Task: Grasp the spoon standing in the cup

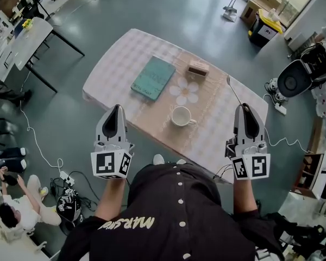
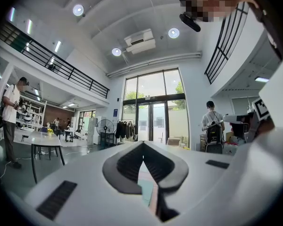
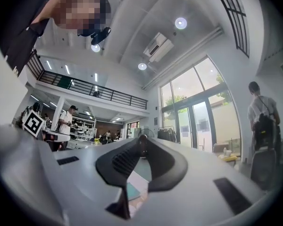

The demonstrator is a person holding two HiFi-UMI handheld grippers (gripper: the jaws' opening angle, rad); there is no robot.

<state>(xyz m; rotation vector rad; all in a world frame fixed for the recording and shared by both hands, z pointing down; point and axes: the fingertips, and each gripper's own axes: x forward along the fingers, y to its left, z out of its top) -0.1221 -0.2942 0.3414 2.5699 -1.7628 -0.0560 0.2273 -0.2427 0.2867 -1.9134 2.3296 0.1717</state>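
On the checked tablecloth (image 1: 119,58) a white cup (image 1: 182,116) stands with nothing in it. A thin metal spoon (image 1: 233,91) sticks out past the tip of my right gripper (image 1: 244,110), slanting up and left over the table's right edge. That gripper is shut on the spoon's handle. In the right gripper view, a dark bit of the spoon (image 3: 142,139) shows at the tip of the right gripper (image 3: 142,147). My left gripper (image 1: 118,112) hangs over the table's front left edge, shut and holding nothing. In the left gripper view, the left gripper (image 2: 142,158) has its tips together.
A teal book (image 1: 153,78) lies at the table's middle. A small wooden box (image 1: 198,68) and a white flower-shaped mat (image 1: 186,92) are behind the cup. Cables and a power strip (image 1: 65,177) lie on the floor at left. A fan (image 1: 294,79) stands at right.
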